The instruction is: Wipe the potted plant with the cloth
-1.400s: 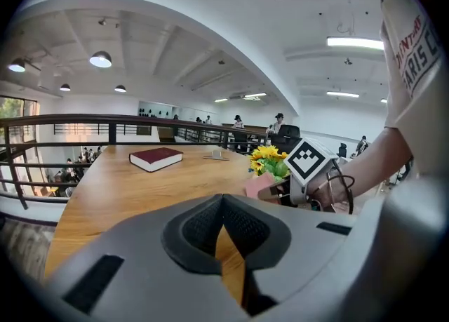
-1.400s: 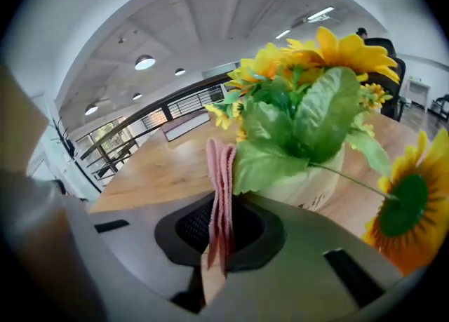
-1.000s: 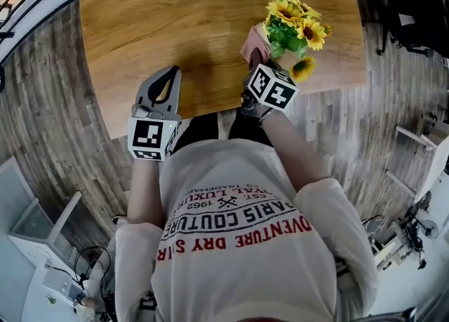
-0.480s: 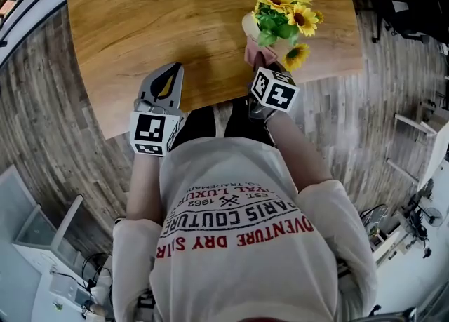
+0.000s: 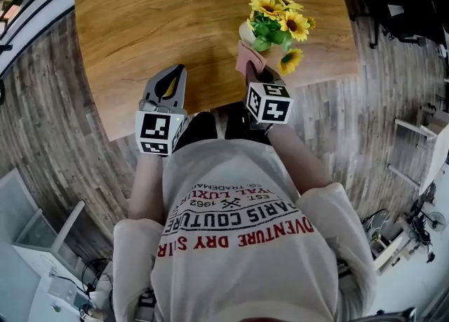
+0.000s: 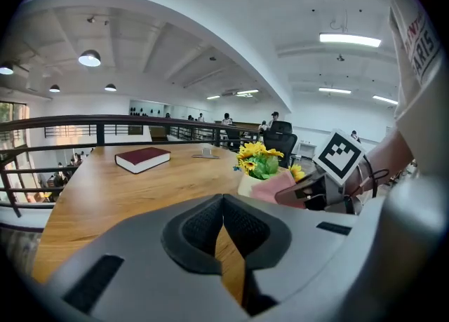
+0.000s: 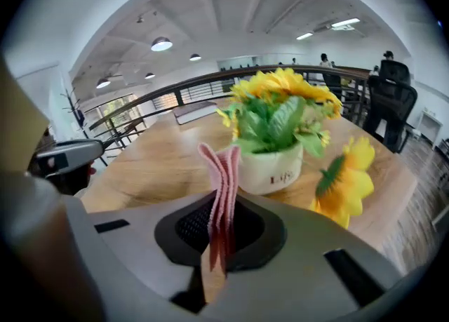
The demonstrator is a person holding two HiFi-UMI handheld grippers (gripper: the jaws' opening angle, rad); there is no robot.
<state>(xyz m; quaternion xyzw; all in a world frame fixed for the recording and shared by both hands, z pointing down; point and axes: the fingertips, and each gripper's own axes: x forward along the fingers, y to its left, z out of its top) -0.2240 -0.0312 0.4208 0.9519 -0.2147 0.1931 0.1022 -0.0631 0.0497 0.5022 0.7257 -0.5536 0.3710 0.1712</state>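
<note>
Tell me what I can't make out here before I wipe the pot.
- Whether cloth touches pot: too small in head view; in right gripper view they overlap, depth unclear.
- Pot's print: right gripper view, too small.
- Most of the pot: head view, flowers cover it.

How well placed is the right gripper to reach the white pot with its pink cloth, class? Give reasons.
Probably yes. The right gripper is shut on the pink cloth, which stands close in front of the white pot. Nothing lies between them; a drooping sunflower hangs off to one side.
</note>
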